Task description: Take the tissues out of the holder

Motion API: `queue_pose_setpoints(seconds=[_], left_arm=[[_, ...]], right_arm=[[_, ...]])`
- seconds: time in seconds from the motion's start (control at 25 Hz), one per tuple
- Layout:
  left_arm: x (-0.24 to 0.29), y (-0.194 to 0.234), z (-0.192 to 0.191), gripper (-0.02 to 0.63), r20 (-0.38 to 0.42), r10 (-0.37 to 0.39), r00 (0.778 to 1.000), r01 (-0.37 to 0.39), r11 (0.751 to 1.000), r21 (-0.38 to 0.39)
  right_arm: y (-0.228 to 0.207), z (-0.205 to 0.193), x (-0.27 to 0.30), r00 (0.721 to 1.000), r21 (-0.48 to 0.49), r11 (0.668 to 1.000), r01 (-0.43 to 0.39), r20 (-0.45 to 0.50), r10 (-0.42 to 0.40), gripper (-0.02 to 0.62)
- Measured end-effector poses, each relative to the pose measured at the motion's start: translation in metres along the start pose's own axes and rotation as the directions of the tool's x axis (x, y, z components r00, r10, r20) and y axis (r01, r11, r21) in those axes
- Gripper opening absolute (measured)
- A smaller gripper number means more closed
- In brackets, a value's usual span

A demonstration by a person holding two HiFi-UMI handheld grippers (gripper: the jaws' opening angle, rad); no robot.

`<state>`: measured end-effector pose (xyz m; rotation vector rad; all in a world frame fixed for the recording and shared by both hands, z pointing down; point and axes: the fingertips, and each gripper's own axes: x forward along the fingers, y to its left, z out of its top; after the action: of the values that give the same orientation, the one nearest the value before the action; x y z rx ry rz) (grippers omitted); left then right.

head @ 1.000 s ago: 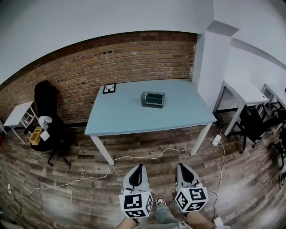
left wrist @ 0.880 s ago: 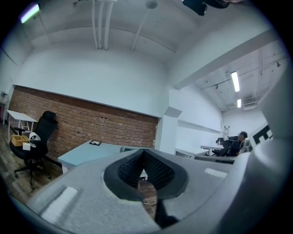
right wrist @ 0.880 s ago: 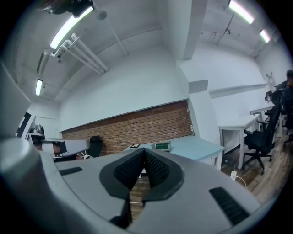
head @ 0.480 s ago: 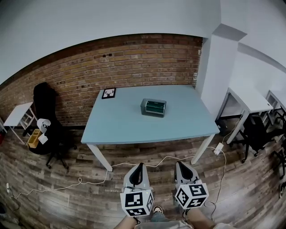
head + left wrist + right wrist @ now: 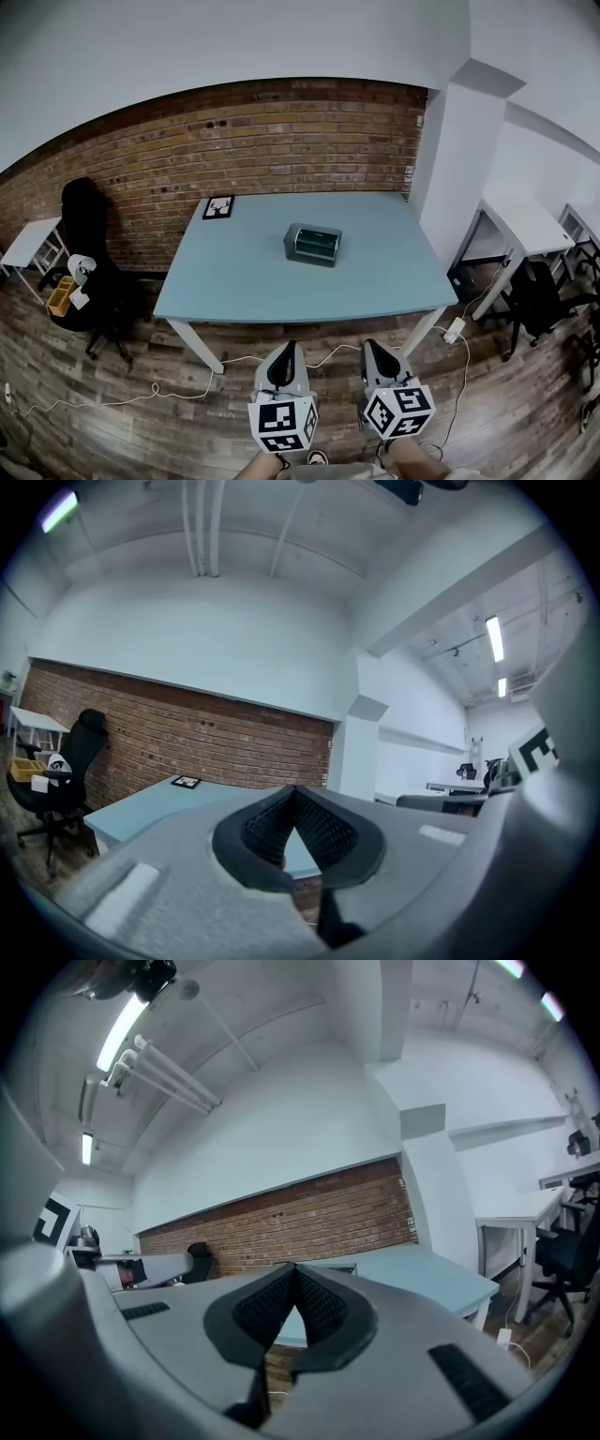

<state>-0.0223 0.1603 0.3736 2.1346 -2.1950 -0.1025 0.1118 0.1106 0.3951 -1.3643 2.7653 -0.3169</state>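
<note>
Tissue holder, a dark grey rectangular box [image 5: 313, 244], sits mid-table on the pale blue tabletop [image 5: 216, 281], far from us. Our grey left gripper [image 5: 286, 347] and right gripper [image 5: 368, 344] are pinched closed and empty. We should step closer, then spread one over its top.

The left claw [image 5: 288, 347] and the right claw [image 5: 369, 344] are held side by side, low in the head view, both pointed level and forward. The jaws of each are seen pressed together at the tips, with nothing gripped between them. A marker cube [image 5: 283, 424] is carried at the rear of each claw, and the person's forearms [image 5: 413, 459] are glimpsed just behind.
</note>
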Motion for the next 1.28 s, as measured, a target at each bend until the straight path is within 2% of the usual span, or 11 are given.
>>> queue_pose_setpoints(seconds=[0.56,1.08,1.28], left_arm=[[0.066,0.001,-0.017,-0.017,-0.061,0.000,0.998,0.002,1.000,0.028],[0.145,0.023,-0.014,-0.015,-0.057,-0.032,0.998,0.034,0.999,0.029],[0.179,0.039,-0.007,-0.015,-0.052,-0.037,0.998,0.038,0.999,0.021]], right_arm=[[-0.040,-0.012,0.053,0.998,0.025,1.000,0.011,-0.056,-0.010,0.005],[-0.067,-0.008,0.125,0.997,0.035,0.998,0.052,-0.056,-0.050,0.005],[-0.069,0.001,0.162,0.998,0.034,0.998,0.044,-0.053,-0.042,0.005]])
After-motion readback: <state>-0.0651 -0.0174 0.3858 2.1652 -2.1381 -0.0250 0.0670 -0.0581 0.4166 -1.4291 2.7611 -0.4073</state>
